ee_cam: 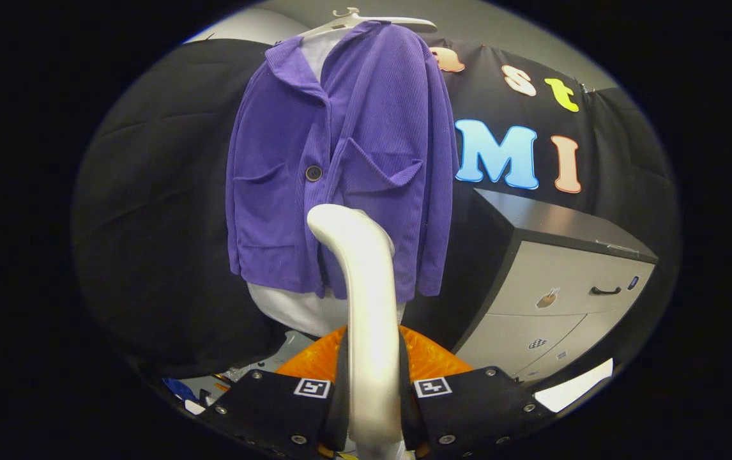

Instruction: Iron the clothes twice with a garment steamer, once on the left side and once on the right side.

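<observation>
Gripper view: looks along the fingers at the hanging garment.
Steamer (366, 306): upright, clamped between both fingers of the gripper (372, 393); head curls forward at the top.
Jacket (340, 166): purple, on a hanger (366, 19), straight ahead and above the steamer head, long axis vertical; contact cannot be told.
Cabinet (564, 287): right of the jacket.
Writing: small stickers, illegible.

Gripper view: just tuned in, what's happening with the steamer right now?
The hand-held tool is shut on the white handle of the garment steamer, which rises between its fingers. The steamer's head is raised toward the lower front of the purple jacket, which hangs on a white hanger over a white garment. Contact can't be judged. A grey drawer cabinet stands alongside.
</observation>
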